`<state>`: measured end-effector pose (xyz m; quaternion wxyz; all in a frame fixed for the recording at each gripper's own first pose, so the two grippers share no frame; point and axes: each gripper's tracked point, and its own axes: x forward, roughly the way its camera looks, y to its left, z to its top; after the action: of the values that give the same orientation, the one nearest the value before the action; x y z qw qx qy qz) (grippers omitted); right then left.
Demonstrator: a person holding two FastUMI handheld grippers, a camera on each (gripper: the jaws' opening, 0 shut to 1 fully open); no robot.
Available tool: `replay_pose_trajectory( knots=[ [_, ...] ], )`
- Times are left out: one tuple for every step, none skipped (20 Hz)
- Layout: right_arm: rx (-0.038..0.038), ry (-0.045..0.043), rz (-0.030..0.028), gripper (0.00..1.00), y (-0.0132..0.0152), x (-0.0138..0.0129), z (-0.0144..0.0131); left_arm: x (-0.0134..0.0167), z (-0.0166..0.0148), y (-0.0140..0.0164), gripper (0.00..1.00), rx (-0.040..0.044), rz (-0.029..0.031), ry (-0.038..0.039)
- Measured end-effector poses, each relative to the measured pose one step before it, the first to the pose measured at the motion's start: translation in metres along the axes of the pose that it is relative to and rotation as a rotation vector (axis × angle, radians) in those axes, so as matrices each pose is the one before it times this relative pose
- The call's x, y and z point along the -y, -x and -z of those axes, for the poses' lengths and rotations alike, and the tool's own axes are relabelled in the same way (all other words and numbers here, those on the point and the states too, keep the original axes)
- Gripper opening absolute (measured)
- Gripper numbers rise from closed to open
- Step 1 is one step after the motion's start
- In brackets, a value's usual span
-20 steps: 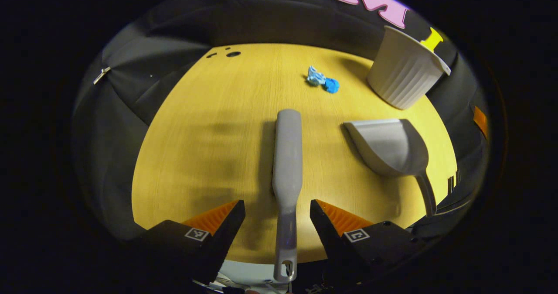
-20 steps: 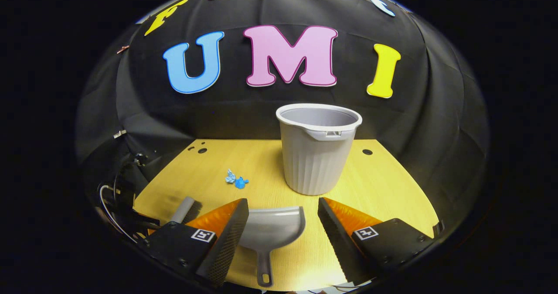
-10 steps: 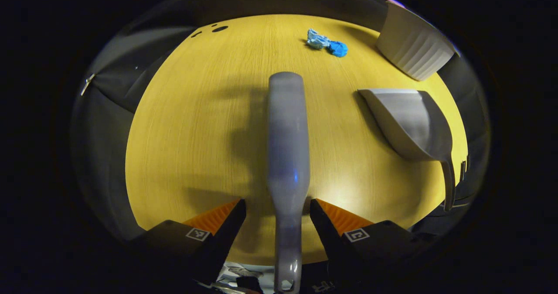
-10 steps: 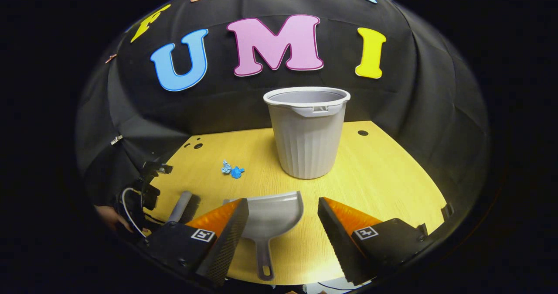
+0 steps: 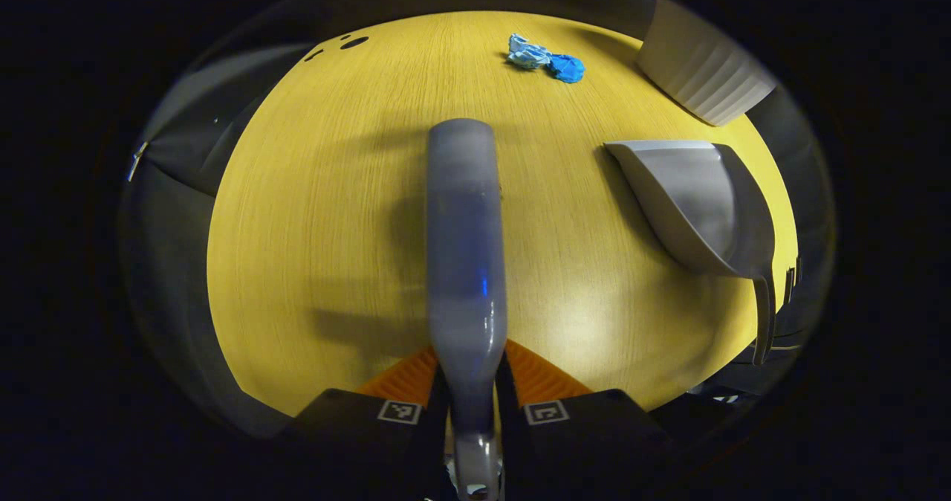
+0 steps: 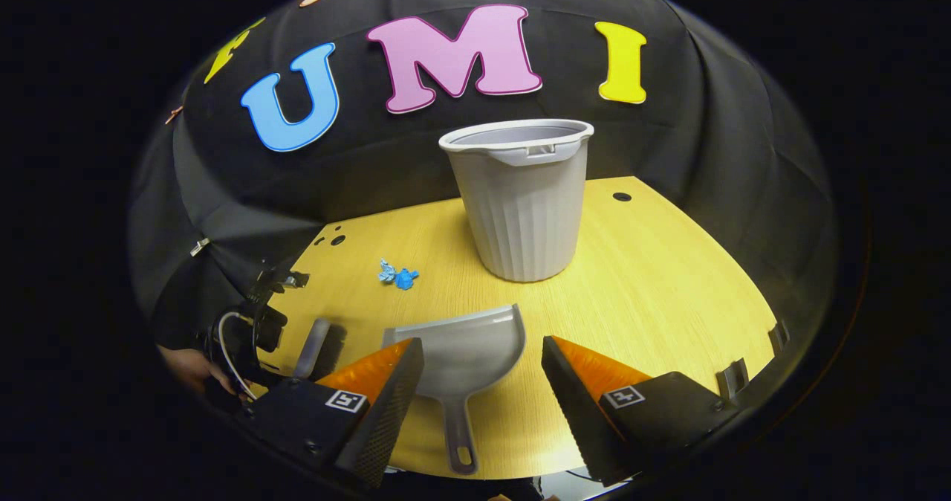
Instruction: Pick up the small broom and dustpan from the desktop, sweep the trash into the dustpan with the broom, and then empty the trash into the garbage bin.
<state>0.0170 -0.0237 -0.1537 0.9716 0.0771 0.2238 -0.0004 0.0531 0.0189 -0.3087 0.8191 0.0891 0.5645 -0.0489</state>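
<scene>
With the left gripper (image 5: 472, 382) clamped on the handle of the small grey plastic broom (image 5: 462, 241) lying on the yellow wooden desktop (image 5: 327, 211), the right gripper (image 6: 483, 389), jaws spread wide, should descend squarely over the grey plastic dustpan (image 6: 461, 352)'s thin handle before closing.

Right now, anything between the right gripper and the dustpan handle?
Nothing visible. The right gripper is open, and the dustpan lies on the table with its handle pointing back between the fingers. The bin and the blue trash sit farther off, beyond the pan.
</scene>
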Motion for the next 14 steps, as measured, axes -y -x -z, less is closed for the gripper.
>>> replay_pose_trajectory(
  knots=[
    [-0.00962, -0.0107, -0.01183, 0.99, -0.00143, -0.00328, 0.00219, 0.00001, 0.00085, -0.00487, 0.32, 0.00568, 0.00517, 0.00075],
    [-0.00877, -0.0052, -0.00796, 0.99, -0.00133, -0.00124, 0.00213, 0.00004, -0.00123, 0.00025, 0.3, 0.0167, 0.00566, 0.00175],
    [-0.00913, 0.00286, -0.00203, 0.99, -0.00059, -0.00148, 0.0016, -0.00072, -0.00289, -0.00002, 0.29, 0.03009, 0.00657, 0.00516],
    [-0.00855, 0.01042, -0.00163, 0.99, 0.00011, -0.00198, 0.00154, -0.00014, -0.00093, 0.00109, 0.3, 0.02942, 0.00973, 0.01115],
    [-0.00951, 0.01555, -0.0034, 0.99, -0.00017, -0.00265, 0.00194, -0.00039, -0.00009, 0.00086, 0.26, 0.02965, 0.01401, 0.01977],
    [-0.01427, 0.0188, -0.00726, 0.99, -0.00043, -0.00366, 0.00231, -0.00037, 0.00248, 0.00205, 0.27, 0.01581, 0.01972, 0.02657],
    [-0.01845, 0.01749, -0.00448, 0.99, -0.00109, -0.00287, 0.00442, 0.00018, 0.00221, 0.00107, 0.24, 0.0087, 0.02054, 0.02264],
    [-0.02386, 0.00832, -0.00973, 0.99, -0.00148, -0.00448, 0.00585, -0.00222, 0.00181, 0.00342, 0.24, 0.01312, 0.0121, 0.01369],
    [-0.02757, -0.00132, -0.01445, 0.99, -0.00128, -0.00538, 0.00519, -0.0042, -0.00083, 0.00308, 0.24, 0.01666, 0.00196, 0.00515],
    [-0.02225, -0.00371, -0.01077, 0.99, -0.00112, -0.00429, 0.00467, -0.00387, -0.00106, 0.00236, 0.24, 0.01793, 0.00326, 0.00014],
    [-0.02254, 0.00791, -0.00307, 0.99, -0.00181, -0.00324, 0.00502, -0.00265, -0.00186, 0.00343, 0.24, 0.01363, 0.00623, -0.00259],
    [-0.02837, 0.01702, 0.00207, 0.99, -0.00224, -0.00183, 0.00717, -0.00351, -0.00081, 0.00561, 0.24, 0.01797, 0.00476, -0.0002],
    [-0.02775, 0.01656, 0.00661, 0.99, -0.00189, -0.00138, 0.00702, -0.00281, -0.00244, 0.00524, 0.24, 0.01705, 0.00591, 0.00227],
    [-0.02723, 0.01246, 0.01054, 0.99, -0.00414, -0.00048, 0.00699, -0.00279, -0.00143, 0.00495, 0.24, 0.01724, 0.00528, 0.00368]
  ],
)
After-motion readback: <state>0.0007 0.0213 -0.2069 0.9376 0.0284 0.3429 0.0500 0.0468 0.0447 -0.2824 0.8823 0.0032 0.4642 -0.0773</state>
